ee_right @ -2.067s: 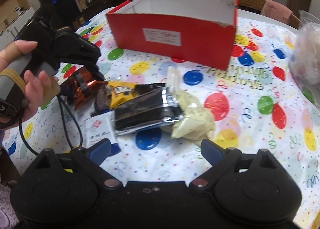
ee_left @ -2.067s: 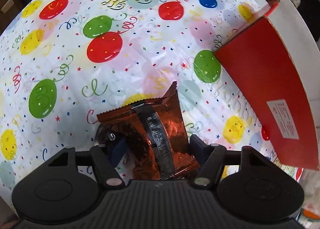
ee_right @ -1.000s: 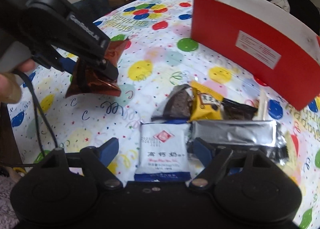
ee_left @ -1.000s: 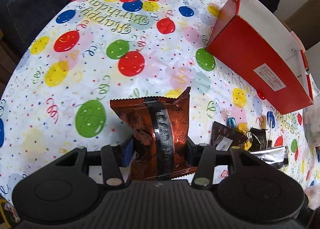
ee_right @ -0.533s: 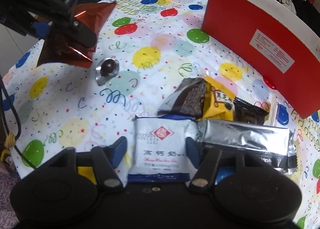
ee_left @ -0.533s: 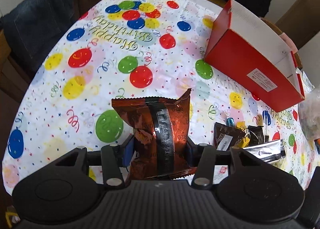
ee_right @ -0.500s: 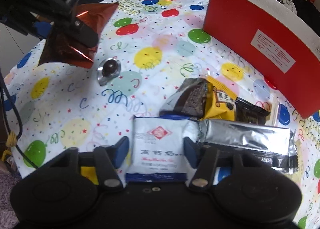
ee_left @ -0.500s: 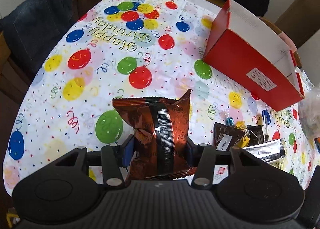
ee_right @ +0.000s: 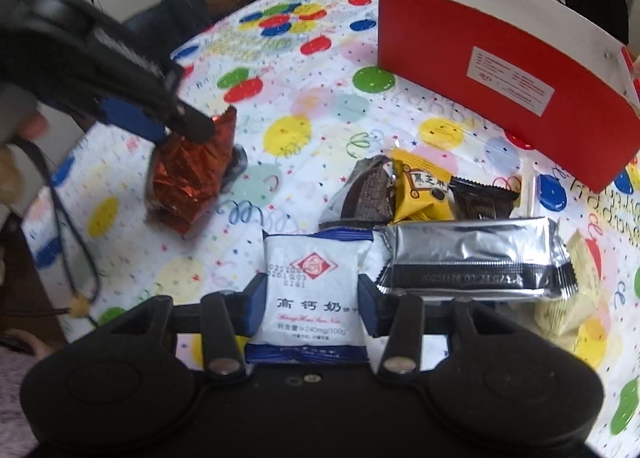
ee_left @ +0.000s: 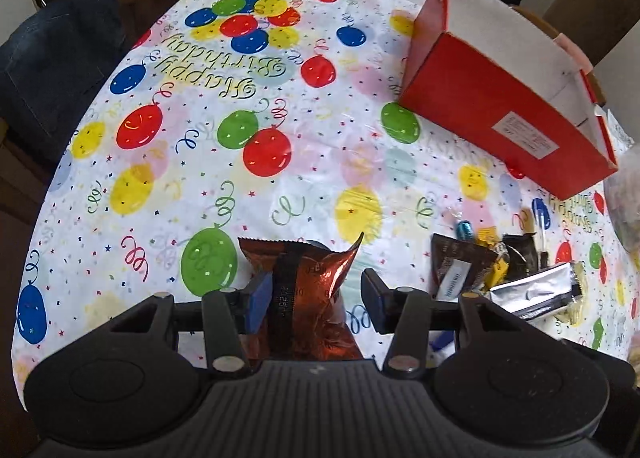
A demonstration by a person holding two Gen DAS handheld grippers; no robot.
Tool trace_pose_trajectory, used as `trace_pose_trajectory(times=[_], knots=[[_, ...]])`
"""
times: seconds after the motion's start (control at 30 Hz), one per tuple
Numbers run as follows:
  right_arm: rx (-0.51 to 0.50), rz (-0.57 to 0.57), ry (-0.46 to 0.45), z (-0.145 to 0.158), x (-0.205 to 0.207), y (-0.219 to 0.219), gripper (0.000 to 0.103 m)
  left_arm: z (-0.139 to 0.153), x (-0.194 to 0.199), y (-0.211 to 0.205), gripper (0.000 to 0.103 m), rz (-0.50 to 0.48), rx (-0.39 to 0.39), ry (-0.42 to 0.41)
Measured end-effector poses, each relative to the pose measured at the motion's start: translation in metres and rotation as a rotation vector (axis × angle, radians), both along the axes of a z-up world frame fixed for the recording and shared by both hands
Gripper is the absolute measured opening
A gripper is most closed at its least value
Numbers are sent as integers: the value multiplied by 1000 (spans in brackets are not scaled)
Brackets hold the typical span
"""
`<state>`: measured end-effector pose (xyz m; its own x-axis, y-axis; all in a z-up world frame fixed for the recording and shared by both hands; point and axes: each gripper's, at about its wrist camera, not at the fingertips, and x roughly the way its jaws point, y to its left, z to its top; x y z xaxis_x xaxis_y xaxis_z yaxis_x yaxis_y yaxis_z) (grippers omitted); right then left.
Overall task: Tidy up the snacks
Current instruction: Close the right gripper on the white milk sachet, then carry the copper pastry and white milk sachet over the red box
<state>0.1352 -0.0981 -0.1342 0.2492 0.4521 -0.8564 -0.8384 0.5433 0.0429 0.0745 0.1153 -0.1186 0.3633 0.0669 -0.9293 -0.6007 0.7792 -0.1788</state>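
My left gripper (ee_left: pixel 312 294) is shut on a copper foil snack bag (ee_left: pixel 304 282), which sits twisted between the pads. In the right wrist view the same bag (ee_right: pixel 188 185) hangs low over the balloon tablecloth at the left, under the left gripper (ee_right: pixel 180 129). My right gripper (ee_right: pixel 312 306) is closing on a white and blue packet (ee_right: pixel 308 278), and its pads touch both sides of it. A red box (ee_right: pixel 500 77) with a white inside stands open at the back right.
Beside the white packet lie a silver packet (ee_right: pixel 468 250), a yellow one (ee_right: pixel 424 193) and two dark ones. A round dark candy (ee_right: pixel 240 161) peeks from behind the copper bag. A clear bag (ee_left: pixel 624 197) sits at the right edge. A denim-draped chair (ee_left: pixel 52 69) stands left.
The right jaws have closed from wide apart onto the white packet. The left gripper has rolled and sunk toward the table, and the copper bag now sits twisted in it.
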Motion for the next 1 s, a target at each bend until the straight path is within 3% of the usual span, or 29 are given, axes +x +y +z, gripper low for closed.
trace_pose_trajectory(times=[0.13, 0.23, 0.3, 0.4, 0.5, 0.67, 0.87, 1.0], knots=[[37, -4, 14, 9, -2, -3, 45, -8, 7, 4, 49, -7, -3, 40], [58, -13, 26, 13, -2, -5, 45, -21, 10, 7, 60, -9, -60, 88], [63, -17, 27, 15, -2, -5, 45, -32, 8, 9, 61, 0, -112, 105], [65, -24, 30, 16, -2, -5, 45, -47, 8, 9, 61, 2, -129, 138], [71, -34, 29, 19, 0, -4, 45, -46, 8, 8, 61, -19, -110, 114], [84, -40, 24, 25, 0, -4, 45, -41, 6, 8, 50, -26, -92, 95], [94, -70, 20, 29, 2, -6, 45, -38, 6, 7, 49, -26, -87, 82], [131, -120, 17, 40, 10, -13, 45, -21, 13, -1, 49, -51, -84, 46]])
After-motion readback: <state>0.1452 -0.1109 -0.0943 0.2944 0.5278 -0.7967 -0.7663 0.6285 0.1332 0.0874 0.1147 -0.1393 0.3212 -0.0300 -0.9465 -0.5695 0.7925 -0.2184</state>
